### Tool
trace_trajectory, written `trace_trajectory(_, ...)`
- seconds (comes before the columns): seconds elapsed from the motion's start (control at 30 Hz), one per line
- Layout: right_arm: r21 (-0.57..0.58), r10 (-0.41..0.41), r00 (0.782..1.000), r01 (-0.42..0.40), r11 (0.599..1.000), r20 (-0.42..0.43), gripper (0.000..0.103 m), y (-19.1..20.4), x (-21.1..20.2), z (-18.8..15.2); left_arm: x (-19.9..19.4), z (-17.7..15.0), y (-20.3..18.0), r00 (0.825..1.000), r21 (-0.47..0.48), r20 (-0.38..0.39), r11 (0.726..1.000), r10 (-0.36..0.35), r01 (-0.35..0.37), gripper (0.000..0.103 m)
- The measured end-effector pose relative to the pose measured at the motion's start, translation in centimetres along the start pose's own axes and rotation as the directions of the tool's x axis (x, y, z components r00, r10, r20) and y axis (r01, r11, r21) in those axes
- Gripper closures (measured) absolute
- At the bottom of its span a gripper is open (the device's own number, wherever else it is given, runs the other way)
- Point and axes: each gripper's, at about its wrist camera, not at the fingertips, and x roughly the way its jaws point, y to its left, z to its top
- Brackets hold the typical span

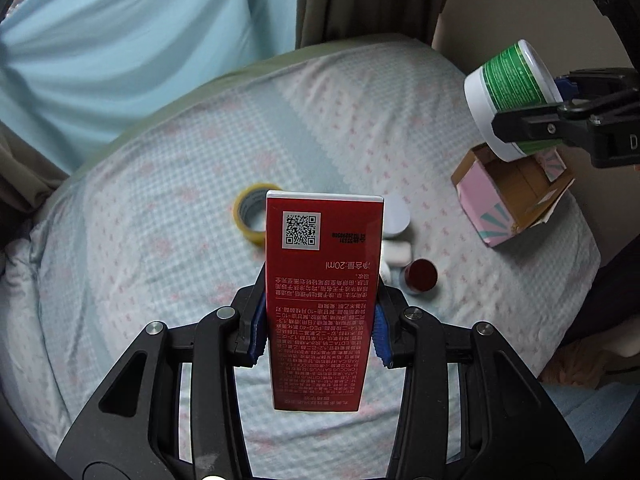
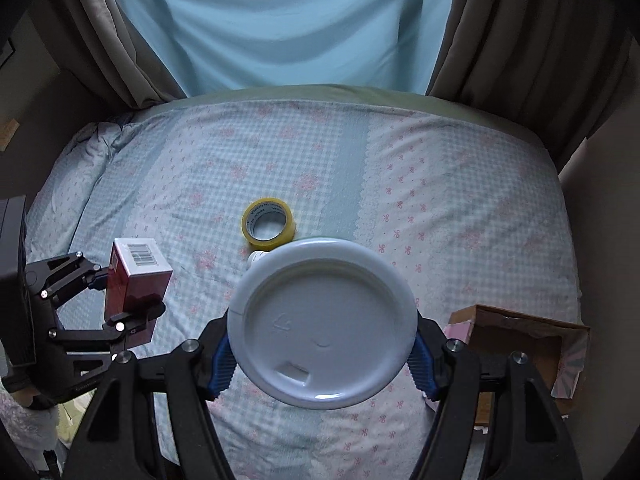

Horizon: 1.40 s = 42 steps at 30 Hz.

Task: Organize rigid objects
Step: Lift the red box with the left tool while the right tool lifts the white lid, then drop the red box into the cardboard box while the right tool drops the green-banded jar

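A: Red carton [image 1: 324, 280] is clamped in the left tongs [image 1: 320, 332], blue pads squeezing its long sides, held up over the bed [image 1: 160, 200]. Glossy card, flat faces, sharp edges, QR code and small print.

B: Right tongs [image 2: 322, 354]?

A: Clamped on a white jar [image 2: 322, 320], round, smooth plastic, green label around the body in the left view. Also in the air, near the open cardboard box [image 1: 516, 196].

B: Progress?

A: Early, I'd say. Box looks empty inside: brown corrugated interior, pink patterned outside, flaps open. Nothing placed yet as far as I can see.

B: What's left on the bed?

A: Yellow tape roll [image 2: 269, 224], ring shaped, shiny. Small dark red cap or pot [image 1: 421, 275], a white round lid or jar [image 1: 396, 216] and a white rounded piece [image 1: 397, 253], partly hidden behind the carton. Can't tell exactly what those are.

B: Surface?

A: Soft checked quilt, pale blue with pink flowers, wrinkled. Rigid items will sit unevenly on it.
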Motion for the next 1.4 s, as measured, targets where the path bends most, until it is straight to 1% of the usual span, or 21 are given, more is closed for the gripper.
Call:
trace_trajectory(0.13,-0.010,0.001,0.999,-0.001,1.000,0.037,0.037,-4.1,-3.6,-1.9,-1.6,2.8,-4.3,0.999,-0.008,0.031,1.000,-0.016,0.016,0.065)
trace_trajectory(0.23,-0.017,0.006,0.999,-0.005,1.000,0.052,0.037,-8.4,-5.8,-3.6,-2.0,5.1,-8.6,0.999,-0.022,0.047,0.999,-0.022,0.023,0.065)
trace_trajectory(0.3,-0.018,0.004,0.998,-0.003,1.000,0.056,0.037,-11.5,-7.0,-4.8,-1.9,6.6,-11.9,0.998,-0.038,0.055,0.998,-0.038,0.040,0.065)
trace_trajectory(0.37,-0.019,0.000,0.999,0.001,1.000,0.054,0.037,-14.8,-8.2,-5.7,-1.7,8.2,-15.0,0.997,-0.045,0.061,0.997,-0.053,0.056,0.065)
trace_trajectory(0.53,-0.028,-0.042,0.999,0.043,0.999,0.029,0.037,-22.6,-10.1,-7.9,-0.3,11.9,-23.2,0.993,-0.043,0.072,0.994,-0.096,0.099,0.065)
trace_trajectory(0.63,-0.083,-0.032,0.999,0.031,0.996,-0.009,0.037,-26.6,-10.0,-9.0,1.5,13.9,-27.8,0.989,-0.039,0.067,0.990,-0.136,0.139,0.065)
trace_trajectory(0.73,-0.116,-0.022,0.998,0.015,0.993,-0.057,0.037,-30.4,-8.2,-10.4,4.1,15.5,-31.6,0.985,-0.031,0.036,0.985,-0.169,0.170,0.065)
trace_trajectory(0.77,-0.133,-0.031,0.996,0.020,0.991,-0.082,0.037,-31.4,-7.1,-10.9,5.3,15.9,-32.8,0.983,-0.030,0.020,0.983,-0.183,0.183,0.065)
trace_trajectory(0.83,-0.184,-0.063,0.992,0.042,0.982,-0.109,0.037,-32.8,-5.4,-11.9,7.5,16.5,-34.8,0.980,-0.031,-0.013,0.980,-0.199,0.199,0.065)
trace_trajectory(0.93,-0.221,-0.057,0.987,0.023,0.975,-0.151,0.037,-34.9,-2.6,-13.2,11.2,17.4,-37.0,0.976,-0.026,-0.067,0.978,-0.209,0.208,0.065)
trace_trajectory(1.03,-0.229,-0.058,0.981,0.014,0.973,-0.187,0.037,-36.6,0.3,-14.0,15.2,18.1,-38.5,0.971,-0.005,-0.133,0.980,-0.198,0.199,0.065)
trace_trajectory(1.17,-0.265,-0.055,0.975,-0.004,0.964,-0.214,0.037,-37.7,3.7,-14.4,19.8,18.3,-39.5,0.964,0.052,-0.210,0.983,-0.163,0.178,0.065)
trace_trajectory(1.27,-0.313,-0.048,0.973,-0.026,0.949,-0.226,0.037,-38.0,6.1,-14.5,22.8,18.1,-40.2,0.952,0.100,-0.268,0.979,-0.144,0.176,0.065)
trace_trajectory(1.4,-0.387,-0.063,0.964,-0.042,0.921,-0.257,0.037,-37.6,9.2,-15.2,27.0,17.4,-41.0,0.936,0.145,-0.330,0.973,-0.122,0.178,0.065)
